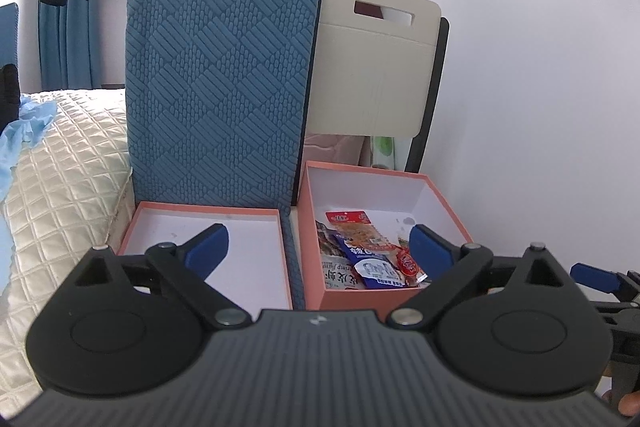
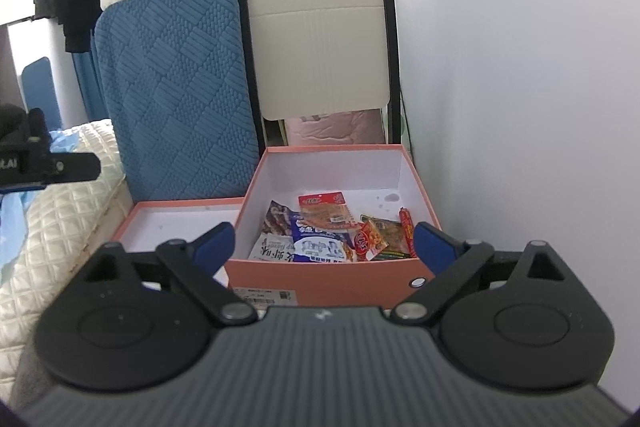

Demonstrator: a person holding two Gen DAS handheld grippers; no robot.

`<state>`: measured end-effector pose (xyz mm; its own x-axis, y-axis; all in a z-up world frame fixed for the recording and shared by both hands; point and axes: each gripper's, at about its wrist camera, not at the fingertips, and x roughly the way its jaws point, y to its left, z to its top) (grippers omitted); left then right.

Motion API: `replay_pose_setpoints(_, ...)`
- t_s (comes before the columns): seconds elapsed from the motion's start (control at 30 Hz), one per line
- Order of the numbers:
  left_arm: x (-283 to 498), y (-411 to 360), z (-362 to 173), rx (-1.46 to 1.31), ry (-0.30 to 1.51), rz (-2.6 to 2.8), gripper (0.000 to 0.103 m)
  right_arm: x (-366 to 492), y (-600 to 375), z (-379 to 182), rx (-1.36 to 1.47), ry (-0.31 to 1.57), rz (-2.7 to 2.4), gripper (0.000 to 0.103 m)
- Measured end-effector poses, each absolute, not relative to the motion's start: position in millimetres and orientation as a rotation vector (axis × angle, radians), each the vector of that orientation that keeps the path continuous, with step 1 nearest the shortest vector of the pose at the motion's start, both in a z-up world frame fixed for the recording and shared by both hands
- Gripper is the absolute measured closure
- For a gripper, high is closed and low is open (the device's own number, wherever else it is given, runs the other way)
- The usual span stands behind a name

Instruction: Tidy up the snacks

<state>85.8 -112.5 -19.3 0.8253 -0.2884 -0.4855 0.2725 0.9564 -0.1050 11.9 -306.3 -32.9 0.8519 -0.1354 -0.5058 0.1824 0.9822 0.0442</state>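
Observation:
A deep pink box (image 1: 314, 211) (image 2: 320, 277) with white inside holds several snack packets (image 1: 370, 255) (image 2: 320, 237): a blue-and-white bag, orange and red sachets, a red sausage stick (image 2: 406, 231). Left of it lies its shallow pink lid (image 1: 208, 213) (image 2: 180, 205), white inside, with nothing in it. My left gripper (image 1: 320, 247) stands open, one blue pad over the lid and the other over the box. Just short of the box's near wall, my right gripper (image 2: 325, 245) is open too, jaws wide with nothing between them. The right gripper's blue fingertip (image 1: 596, 277) shows in the left wrist view.
A blue quilted chair back (image 1: 216, 83) (image 2: 180, 95) rises behind the lid. A cream chair (image 1: 372, 59) (image 2: 320, 47) stands behind the box. White wall (image 1: 540, 87) on the right, a quilted cream bed (image 1: 60, 187) on the left, clothes hanging at the back.

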Motion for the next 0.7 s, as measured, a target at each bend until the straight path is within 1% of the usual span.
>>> replay_pose_setpoints(0.33,90.3,-111.4,-23.4,-0.043,0.544,-0.295,0.004,13.1,-308.6,-33.9,0.087,0.536,-0.179,0.006)
replay_pose_setpoints(0.7,88.4,-114.2,-21.4,-0.031,0.527,-0.314,0.004,13.0,-306.3,-32.2,0.077,0.536,-0.167,0.006)
